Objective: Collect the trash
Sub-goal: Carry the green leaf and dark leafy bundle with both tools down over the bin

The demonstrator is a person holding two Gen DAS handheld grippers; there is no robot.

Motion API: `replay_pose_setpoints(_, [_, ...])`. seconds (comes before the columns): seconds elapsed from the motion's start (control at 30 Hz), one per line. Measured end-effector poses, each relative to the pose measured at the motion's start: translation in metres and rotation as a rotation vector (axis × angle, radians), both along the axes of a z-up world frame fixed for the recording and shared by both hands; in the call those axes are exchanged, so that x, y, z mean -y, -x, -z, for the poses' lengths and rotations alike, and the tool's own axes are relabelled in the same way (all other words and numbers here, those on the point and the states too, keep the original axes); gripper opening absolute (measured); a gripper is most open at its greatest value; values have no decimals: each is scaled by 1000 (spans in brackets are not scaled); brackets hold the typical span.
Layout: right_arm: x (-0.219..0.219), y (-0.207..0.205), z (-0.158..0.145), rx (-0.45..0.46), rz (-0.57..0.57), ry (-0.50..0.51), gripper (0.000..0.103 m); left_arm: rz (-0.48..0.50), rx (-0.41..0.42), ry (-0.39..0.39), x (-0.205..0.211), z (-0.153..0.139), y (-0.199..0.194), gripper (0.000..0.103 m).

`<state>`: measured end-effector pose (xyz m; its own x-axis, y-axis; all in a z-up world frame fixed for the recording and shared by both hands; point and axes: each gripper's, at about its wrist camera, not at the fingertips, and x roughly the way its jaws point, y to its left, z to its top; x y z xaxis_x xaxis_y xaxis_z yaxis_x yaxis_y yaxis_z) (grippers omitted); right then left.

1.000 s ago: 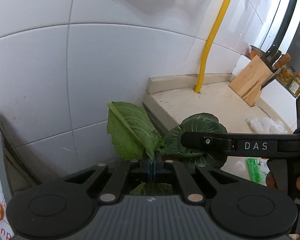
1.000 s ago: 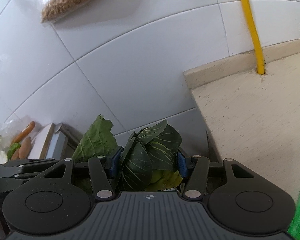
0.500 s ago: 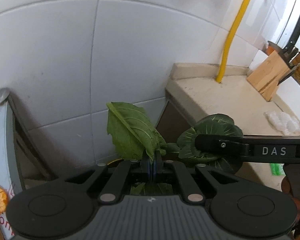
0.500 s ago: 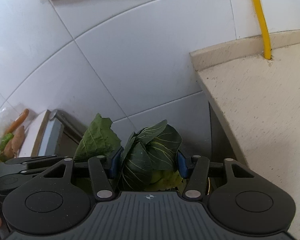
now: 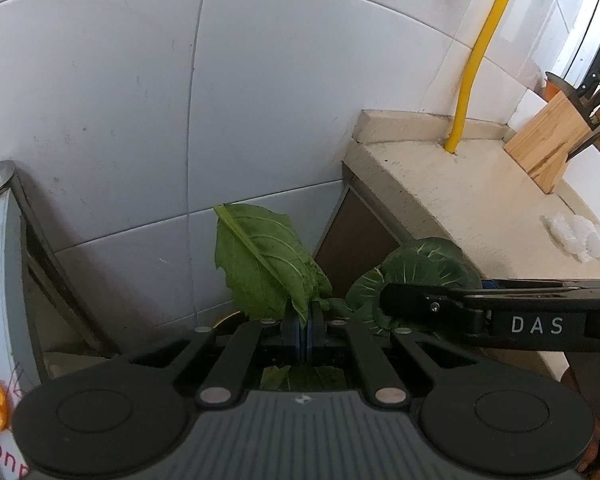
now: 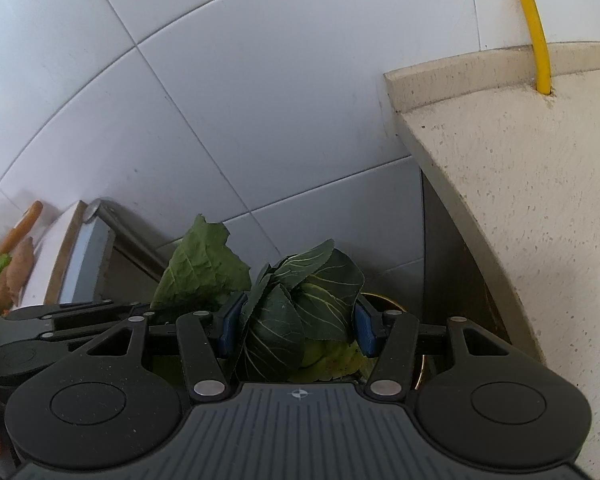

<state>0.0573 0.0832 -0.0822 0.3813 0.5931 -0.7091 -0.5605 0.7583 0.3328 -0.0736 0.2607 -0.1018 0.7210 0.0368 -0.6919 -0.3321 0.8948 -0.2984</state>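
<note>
My left gripper (image 5: 303,322) is shut on the stem end of a flat green leaf (image 5: 262,262) that stands up in front of the white tiled wall. To its right the right gripper's black arm (image 5: 480,312) crosses the left wrist view, carrying a dark leafy bunch (image 5: 416,270). In the right wrist view my right gripper (image 6: 298,326) is shut on that bunch of dark crumpled leaves (image 6: 304,300), the blue pads (image 6: 229,322) pressing both sides. The flat leaf (image 6: 200,268) shows just left of it. Both hang over the gap beside the counter, where a yellowish rim (image 6: 384,301) peeks out below.
A beige stone counter (image 5: 460,200) lies to the right with a yellow pipe (image 5: 476,60), a wooden knife block (image 5: 548,148) and crumpled clear plastic (image 5: 576,236). A grey appliance edge (image 5: 4,264) stands at the left. Carrots (image 6: 20,228) lie at far left.
Both grippers have sunk with their leaves toward the gap between counter and appliance; the counter edge and wall have risen in both views. Grips are unchanged.
</note>
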Motion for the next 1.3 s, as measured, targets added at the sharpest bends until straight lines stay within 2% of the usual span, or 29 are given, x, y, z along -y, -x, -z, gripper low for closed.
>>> replay_pose_setpoints(0.7, [-5,-15,24,-32,44,39,62,22,-94,-32,2,15,-19,1])
replay_pose_setpoints(1.3, [-11,-22,31,-57,45,51,62,10,-130,-50,0,22,-28,2])
